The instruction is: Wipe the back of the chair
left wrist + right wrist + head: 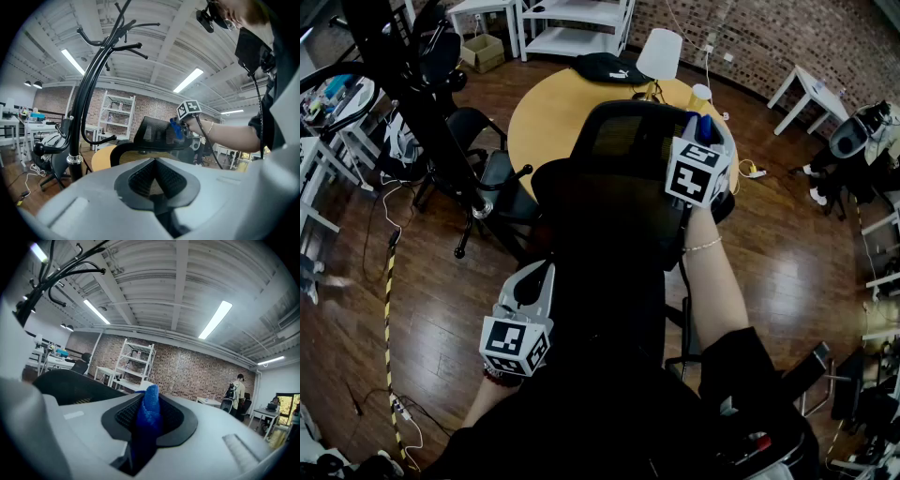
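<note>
The black office chair [614, 202] fills the middle of the head view, its mesh back [623, 136] toward the round table. My right gripper [698, 127] is at the back's upper right edge, shut on a blue cloth [692, 125] that rests against the mesh. In the right gripper view the blue cloth [150, 413] stands up between the jaws, with the chair back [70, 385] dark at left. My left gripper [534, 278] hovers by the chair's left side, shut with nothing in it. The left gripper view shows the mesh back [157, 133], the blue cloth [176, 130] and the right gripper's marker cube [189, 108].
A round yellow table [548, 108] with a black bag [605, 67] stands just beyond the chair. A black coat stand [408, 94] and a second black chair [492, 178] are at left. Cables and yellow-black tape [389, 309] lie on the wood floor. A person [234, 392] stands far off.
</note>
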